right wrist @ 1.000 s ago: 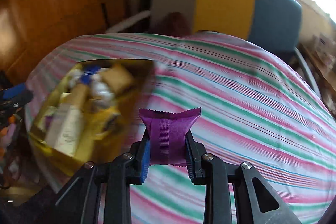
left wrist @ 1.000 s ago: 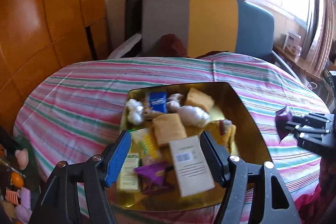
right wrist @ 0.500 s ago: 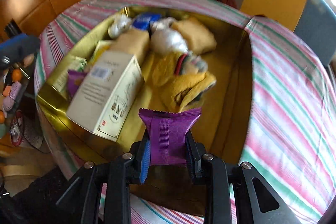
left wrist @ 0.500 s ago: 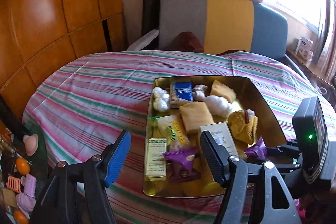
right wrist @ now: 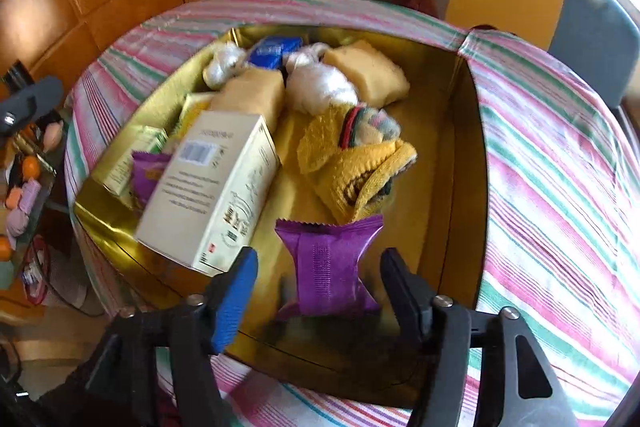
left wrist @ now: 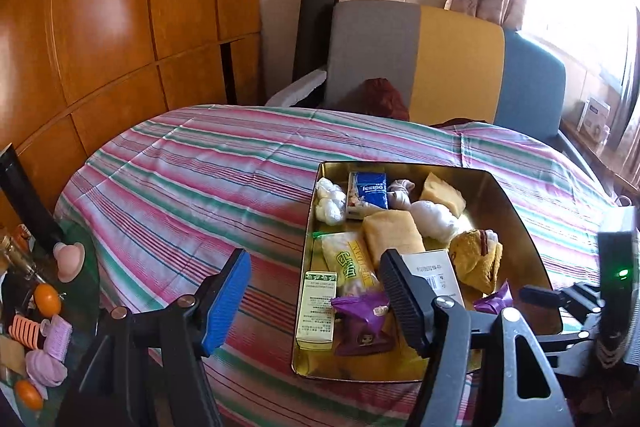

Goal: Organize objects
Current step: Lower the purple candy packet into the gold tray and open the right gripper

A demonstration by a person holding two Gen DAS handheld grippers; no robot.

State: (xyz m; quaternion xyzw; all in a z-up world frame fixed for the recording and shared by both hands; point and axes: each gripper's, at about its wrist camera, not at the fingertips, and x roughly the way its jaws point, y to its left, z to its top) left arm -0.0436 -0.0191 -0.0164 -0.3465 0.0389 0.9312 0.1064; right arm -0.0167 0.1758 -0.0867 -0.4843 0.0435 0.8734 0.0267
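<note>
the right tool (right wrist: 316, 277) is hanging over the near end of the gold tray (right wrist: 468, 163) with its jaws opening, and the purple snack packet (right wrist: 330, 263) sits between them. there's a visible gap on both sides, so the pads aren't pressing it. the packet is inside the tray at the near edge, its crimped top just touching the yellow knitted cloth (right wrist: 356, 175).

left of the packet lies a cream box with a barcode (right wrist: 212, 191), tilted and propped on other stuff. a second purple packet (right wrist: 146, 171) pokes out beside it, with a green and cream box (right wrist: 128, 163) further left. towards the far end of the tray there are two tan wrapped blocks (right wrist: 366, 75), white plastic-wrapped bundles (right wrist: 320, 85) and a blue tissue pack (right wrist: 274, 51).

the left tool (left wrist: 316, 291) has its jaws closing a little but still spread wide, with nothing between them. it's held over the striped tablecloth (left wrist: 192, 187) at the tray's left edge, and its right finger hides part of the cream box. from that side you can also see the right tool's body with a green light (left wrist: 622, 273) at the tray's right edge.

the table has a grey, yellow and blue chair (left wrist: 440, 63) behind it, wood panelling (left wrist: 120, 15) on the left, and a low side surface with small oranges (left wrist: 46, 299) and pink bits.
</note>
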